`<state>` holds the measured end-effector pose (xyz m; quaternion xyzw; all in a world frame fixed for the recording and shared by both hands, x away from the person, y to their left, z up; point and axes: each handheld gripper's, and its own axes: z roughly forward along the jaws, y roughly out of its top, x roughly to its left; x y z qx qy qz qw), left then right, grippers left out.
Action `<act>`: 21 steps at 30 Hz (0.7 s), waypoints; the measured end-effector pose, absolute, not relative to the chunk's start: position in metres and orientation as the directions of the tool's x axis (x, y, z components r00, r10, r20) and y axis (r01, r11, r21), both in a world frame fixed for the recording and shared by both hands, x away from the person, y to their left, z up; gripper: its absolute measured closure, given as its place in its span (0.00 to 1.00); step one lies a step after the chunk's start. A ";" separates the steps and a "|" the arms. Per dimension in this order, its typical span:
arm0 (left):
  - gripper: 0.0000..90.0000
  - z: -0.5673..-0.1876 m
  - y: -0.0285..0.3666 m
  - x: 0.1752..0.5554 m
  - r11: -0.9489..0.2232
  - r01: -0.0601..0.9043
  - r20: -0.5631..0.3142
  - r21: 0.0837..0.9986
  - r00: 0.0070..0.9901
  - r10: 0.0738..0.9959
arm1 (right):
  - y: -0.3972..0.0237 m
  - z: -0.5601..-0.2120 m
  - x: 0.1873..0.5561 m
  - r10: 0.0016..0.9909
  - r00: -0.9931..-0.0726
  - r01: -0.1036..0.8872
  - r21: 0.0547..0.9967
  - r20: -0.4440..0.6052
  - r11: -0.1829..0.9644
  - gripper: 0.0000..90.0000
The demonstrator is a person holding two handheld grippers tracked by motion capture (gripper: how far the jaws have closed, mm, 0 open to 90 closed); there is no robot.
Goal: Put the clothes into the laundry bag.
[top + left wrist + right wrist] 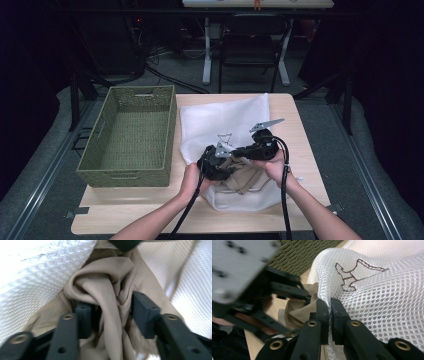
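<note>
While the right claw [329, 315] stands pinched shut on the edge of a white mesh bag [372, 305], the left claw [110, 315] is partly spread around a bunched beige cloth [105, 290]. In the left gripper view, a twisted fold of the cloth runs between the two black pads [143, 312], with a gap visible on either side; the pads do not press on it. The mesh bag lies over and beside the cloth there, covering it at the upper left and at the right.

In the right gripper view, the mesh edge is caught between the closed pads, and a brown stitched outline [355, 273] marks the bag's upper face. The beige cloth [299, 310] shows at the bag's mouth, just beside the left claw [307, 296], whose body appears blurred.

From the high view, both hands [192, 177] meet over the near part of the bag [225, 120], which lies flat on the wooden surface [150, 215]; the beige cloth [245, 182] sits partly inside the bag's near end. A green woven basket [100, 150] stands on the surface to the left of the bag, just beside it.
</note>
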<state>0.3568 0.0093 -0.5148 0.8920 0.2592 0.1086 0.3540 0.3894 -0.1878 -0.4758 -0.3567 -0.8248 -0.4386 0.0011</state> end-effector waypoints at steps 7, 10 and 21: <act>0.38 -0.507 0.028 0.344 -0.619 0.402 0.016 0.674 0.830 0.557 | -0.188 -0.476 0.390 0.592 -0.746 0.587 0.721 0.305 0.368 0.96; 0.40 -0.523 0.026 0.347 -0.637 0.428 0.016 0.641 0.823 0.568 | -0.187 -0.477 0.391 0.594 -0.745 0.589 0.718 0.306 0.369 0.96; 0.91 -0.531 0.022 0.360 -0.566 0.447 -0.052 0.692 0.814 0.579 | -0.183 -0.472 0.387 0.561 -0.760 0.575 0.742 0.328 0.345 0.97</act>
